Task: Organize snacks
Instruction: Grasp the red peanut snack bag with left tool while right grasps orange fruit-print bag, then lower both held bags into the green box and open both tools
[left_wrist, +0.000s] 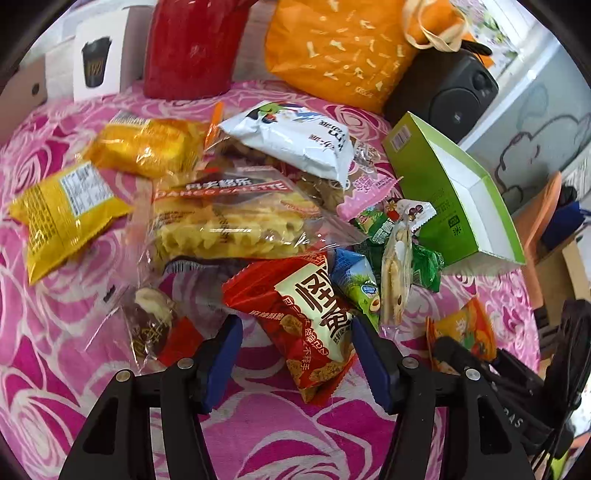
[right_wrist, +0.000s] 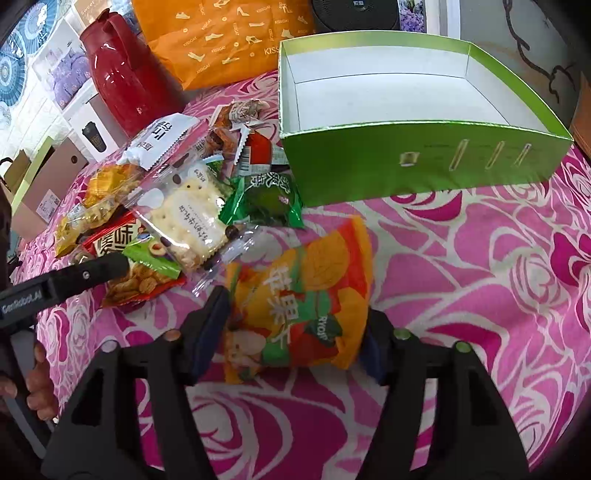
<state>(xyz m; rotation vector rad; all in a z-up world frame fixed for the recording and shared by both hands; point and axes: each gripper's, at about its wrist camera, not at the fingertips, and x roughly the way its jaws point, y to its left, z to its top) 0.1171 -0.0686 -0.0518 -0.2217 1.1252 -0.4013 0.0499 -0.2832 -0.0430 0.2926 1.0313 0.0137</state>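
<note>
A heap of snack packets lies on the pink rose tablecloth (left_wrist: 55, 350). My left gripper (left_wrist: 295, 322) is open and straddles a red packet (left_wrist: 314, 295) at the heap's near edge. My right gripper (right_wrist: 297, 306) is shut on an orange snack packet (right_wrist: 306, 266), its fingers pressed against both sides. That orange snack packet (left_wrist: 461, 328) also shows in the left wrist view. The green box (right_wrist: 424, 162) stands open and empty just beyond it. A clear cracker packet (right_wrist: 192, 218) and a green packet (right_wrist: 266, 199) lie between the heap and the green box (left_wrist: 443, 184).
At the back stand a red thermos (left_wrist: 188, 48), an orange bag (left_wrist: 340, 48), a black speaker (left_wrist: 450, 88) and a white carton (left_wrist: 96, 66). In the heap are a waffle packet (left_wrist: 229, 221), a white packet (left_wrist: 295, 136) and yellow packets (left_wrist: 62, 214). A hand (right_wrist: 37, 387) holds the left tool.
</note>
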